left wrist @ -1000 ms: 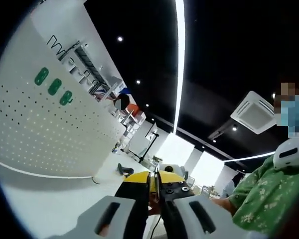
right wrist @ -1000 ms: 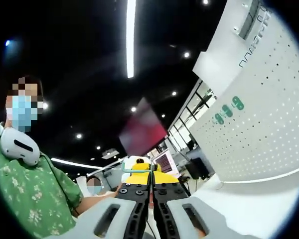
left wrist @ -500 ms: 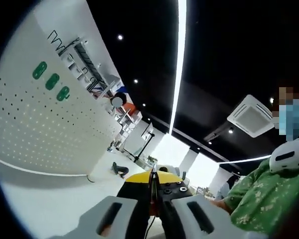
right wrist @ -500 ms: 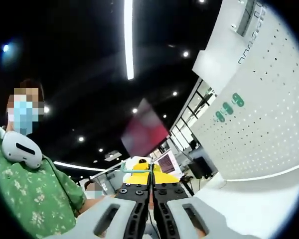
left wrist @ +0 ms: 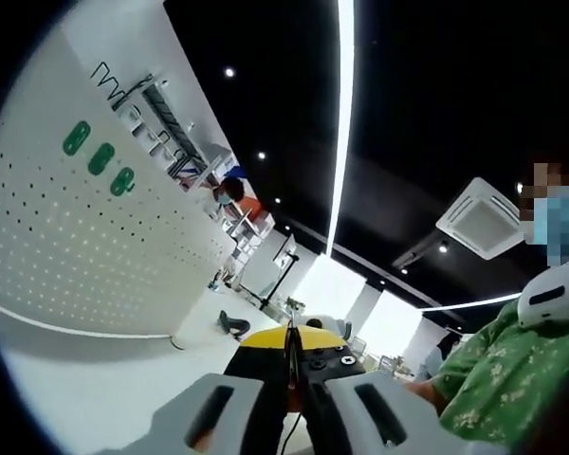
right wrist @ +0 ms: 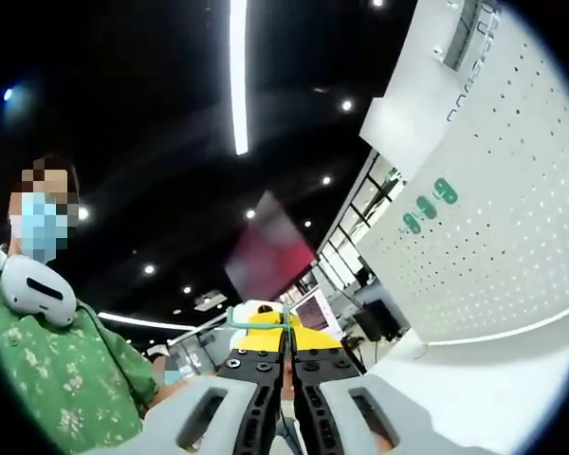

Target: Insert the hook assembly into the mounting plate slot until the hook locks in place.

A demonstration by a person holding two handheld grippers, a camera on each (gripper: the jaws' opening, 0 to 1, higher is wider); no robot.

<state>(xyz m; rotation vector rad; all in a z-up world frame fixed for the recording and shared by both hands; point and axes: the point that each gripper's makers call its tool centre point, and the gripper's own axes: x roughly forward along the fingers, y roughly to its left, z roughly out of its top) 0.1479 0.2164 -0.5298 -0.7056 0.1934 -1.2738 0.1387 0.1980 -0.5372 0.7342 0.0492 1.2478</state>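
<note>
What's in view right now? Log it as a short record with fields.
left tool: jaws shut, aimed up toward the ceiling
right tool: jaws shut, aimed up likewise
pegboard: white, three green ovals on it
person: green patterned shirt, white headset at the neck
light strip: long, bright, across the dark ceiling

No readable text. White perforated panel (left wrist: 85, 256) carries three green rounded marks (left wrist: 99, 159), shape like digits or letters but not legible; the same green marks (right wrist: 427, 205) show on the panel in the right gripper view, also unreadable. Thin dark lettering (left wrist: 133, 95) on the white wall above the panel, distorted, cannot be made out; the same in the right gripper view (right wrist: 476, 90).
</note>
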